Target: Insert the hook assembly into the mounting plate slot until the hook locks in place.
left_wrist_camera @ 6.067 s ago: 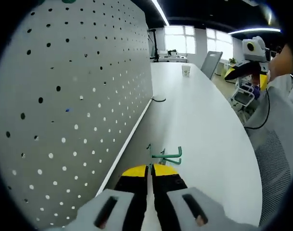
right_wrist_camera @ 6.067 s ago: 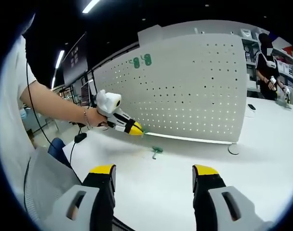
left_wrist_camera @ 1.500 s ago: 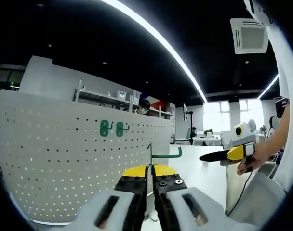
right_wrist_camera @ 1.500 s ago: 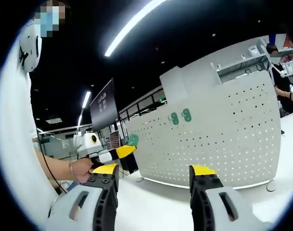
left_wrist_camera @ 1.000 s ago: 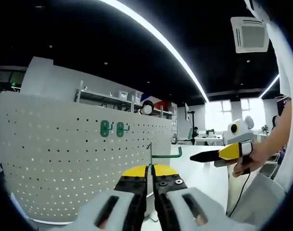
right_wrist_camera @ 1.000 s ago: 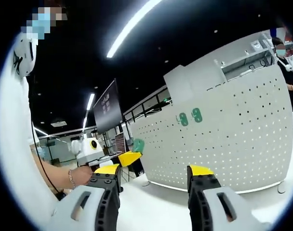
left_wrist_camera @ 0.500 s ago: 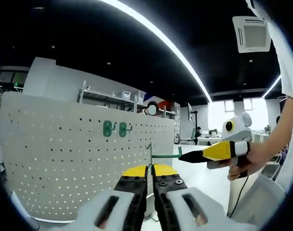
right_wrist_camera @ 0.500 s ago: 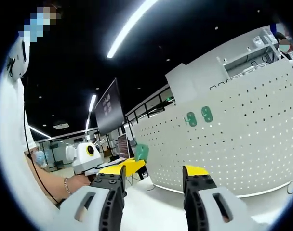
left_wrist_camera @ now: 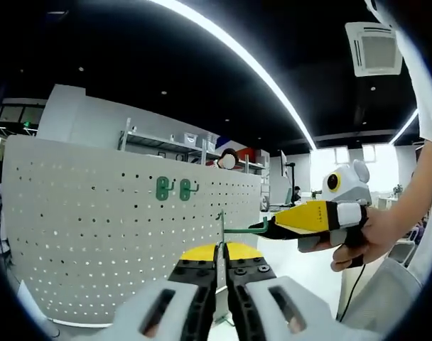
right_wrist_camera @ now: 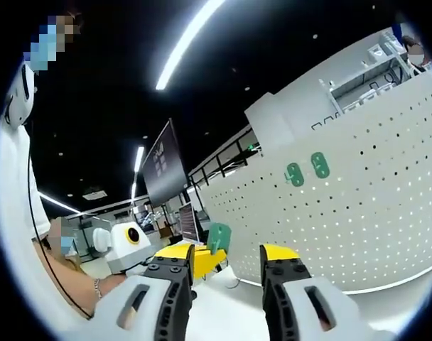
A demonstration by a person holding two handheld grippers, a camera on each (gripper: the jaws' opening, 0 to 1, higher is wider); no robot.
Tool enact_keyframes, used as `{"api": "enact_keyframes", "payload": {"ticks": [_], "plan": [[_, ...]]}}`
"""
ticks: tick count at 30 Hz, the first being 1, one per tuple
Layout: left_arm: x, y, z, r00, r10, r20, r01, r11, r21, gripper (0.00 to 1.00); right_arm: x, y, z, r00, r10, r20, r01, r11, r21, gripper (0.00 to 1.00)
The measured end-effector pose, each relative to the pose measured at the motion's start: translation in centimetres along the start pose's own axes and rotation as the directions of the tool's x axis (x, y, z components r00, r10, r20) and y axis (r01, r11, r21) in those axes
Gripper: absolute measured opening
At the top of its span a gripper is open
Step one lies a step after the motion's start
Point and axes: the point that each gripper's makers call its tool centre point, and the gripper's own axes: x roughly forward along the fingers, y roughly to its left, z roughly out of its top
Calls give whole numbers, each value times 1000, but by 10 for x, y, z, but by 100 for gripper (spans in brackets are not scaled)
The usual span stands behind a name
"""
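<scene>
My left gripper [left_wrist_camera: 222, 248] is shut on the green hook assembly [left_wrist_camera: 239, 229], held up in the air in front of the white pegboard [left_wrist_camera: 88, 234]. The hook's wire arm points right. The right gripper [left_wrist_camera: 268, 229] has come in from the right, its black tips at the hook's free end. In the right gripper view the hook's green plate [right_wrist_camera: 218, 236] sits between my right gripper's [right_wrist_camera: 228, 257] two jaws, which stand apart on either side of it. The left gripper [right_wrist_camera: 207, 260] holds it from below left. Two green hooks [left_wrist_camera: 173, 188] hang mounted on the pegboard [right_wrist_camera: 351, 227].
A person's hand [left_wrist_camera: 369, 238] holds the right gripper, and a forearm [right_wrist_camera: 63, 273] holds the left one. The white table [left_wrist_camera: 308, 266] runs along the pegboard's foot. Another person [left_wrist_camera: 229, 160] stands behind the board, by shelving.
The hook was lifted off the table by the left gripper. Over the last second the right gripper closed in on the hook's free end and its jaws narrowed around the green plate.
</scene>
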Motion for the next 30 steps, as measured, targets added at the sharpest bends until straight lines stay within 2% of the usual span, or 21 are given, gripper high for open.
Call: {"api": "enact_keyframes", "payload": {"ticks": [16, 30], "plan": [[5, -5, 1, 1000, 15, 0, -15, 1000, 23, 3, 18, 5, -1, 1000, -1, -1, 1, 1000, 31, 11], [8, -7, 1, 1000, 25, -5, -25, 999, 31, 3, 21, 2, -5, 1000, -27, -14, 28, 999, 23, 5]]}}
